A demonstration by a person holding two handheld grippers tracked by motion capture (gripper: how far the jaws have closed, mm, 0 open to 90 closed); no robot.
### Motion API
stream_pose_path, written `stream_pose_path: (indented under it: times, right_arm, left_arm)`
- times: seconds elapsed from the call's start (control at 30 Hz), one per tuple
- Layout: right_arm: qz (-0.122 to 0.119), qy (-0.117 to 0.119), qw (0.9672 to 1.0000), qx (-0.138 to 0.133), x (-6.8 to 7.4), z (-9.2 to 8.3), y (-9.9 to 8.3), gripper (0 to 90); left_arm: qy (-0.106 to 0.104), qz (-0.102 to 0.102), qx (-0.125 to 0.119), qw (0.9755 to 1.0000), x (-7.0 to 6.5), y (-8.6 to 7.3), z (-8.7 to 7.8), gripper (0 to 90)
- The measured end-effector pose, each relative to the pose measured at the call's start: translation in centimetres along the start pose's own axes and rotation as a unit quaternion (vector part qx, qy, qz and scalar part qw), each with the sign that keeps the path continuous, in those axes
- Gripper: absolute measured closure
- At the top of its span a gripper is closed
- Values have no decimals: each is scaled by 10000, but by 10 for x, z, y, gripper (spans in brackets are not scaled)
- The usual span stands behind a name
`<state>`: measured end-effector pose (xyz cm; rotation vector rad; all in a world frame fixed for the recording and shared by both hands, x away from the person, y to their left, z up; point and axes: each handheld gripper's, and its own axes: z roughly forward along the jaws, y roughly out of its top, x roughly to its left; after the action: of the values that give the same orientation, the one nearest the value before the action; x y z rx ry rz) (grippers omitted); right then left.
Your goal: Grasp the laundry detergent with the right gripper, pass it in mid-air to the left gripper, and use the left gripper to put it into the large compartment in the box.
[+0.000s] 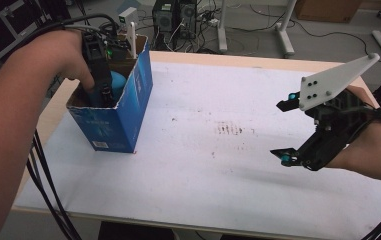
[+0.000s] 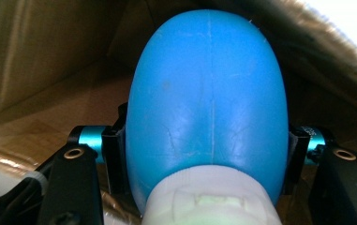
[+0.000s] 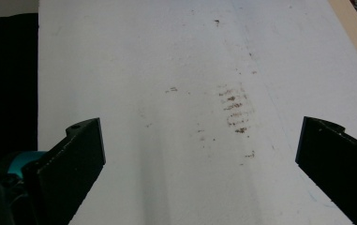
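Left gripper (image 1: 103, 90) down inside the blue cardboard box (image 1: 128, 115) at about 10 o'clock on the table (image 1: 203, 175), jaws clamped on both sides of a blue bottle (image 2: 209, 103) with a white cap (image 2: 211, 199), bottle sitting within the box walls. Right gripper (image 1: 284, 131) over at 3 o'clock, hovering above the white sheet (image 3: 167, 70), jaws wide apart, nothing between them. Brown smudge (image 1: 228, 130) mid-table.

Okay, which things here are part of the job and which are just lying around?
In the job:
blue bottle, clamped by the left gripper
blue cardboard box around it

Lying about:
brown smudges on the white table cover
right gripper, open, idle
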<state>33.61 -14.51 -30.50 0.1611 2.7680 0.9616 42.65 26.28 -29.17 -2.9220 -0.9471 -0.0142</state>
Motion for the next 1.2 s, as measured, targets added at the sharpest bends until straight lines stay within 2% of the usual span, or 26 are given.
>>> stream_pose_path:
  times: [0.07, 0.13, 0.23, 0.27, 0.37, 0.47, 0.73, 0.9, 1.0, 1.2]
  right_arm:
    - [7, 5, 10000, 25, 0, 1, 0, 7]
    - [21, 17, 10000, 31, -1, 2, 1, 7]
    - [-1, 32, 10000, 29, -2, 4, 1, 7]
    - [5, 34, 10000, 35, -2, 4, 1, 7]
    - [27, 37, 10000, 56, -2, 6, 2, 7]
    - [33, 31, 10000, 72, -2, 8, 2, 7]
    - [34, 29, 10000, 78, -2, 8, 1, 7]
    - [77, 24, 10000, 59, -2, 7, 1, 7]
    - [58, 24, 10000, 67, -4, 6, 0, 7]
    - [178, 44, 9998, 31, -8, 3, -1, 7]
  left_arm:
    - [-16, -6, -92, 10000, 1, -1, 0, 378]
    - [-37, 83, -73, 9999, 2, -1, 0, 377]
    - [-121, 7, -113, 9999, 4, -1, 0, 376]
    - [-120, 39, -135, 9998, 5, -1, -1, 371]
    - [-231, -60, -254, 9994, 7, -1, -3, 316]
    - [-146, -36, -252, 9996, 8, -1, -6, 295]
    - [-167, -130, -327, 9992, 8, -5, -16, 245]
    - [-104, -170, -348, 9992, 7, -7, -29, 203]
    - [-60, -144, -364, 9992, 5, -9, -40, 202]
    - [-1, -45, -425, 9991, -3, -10, -61, 180]
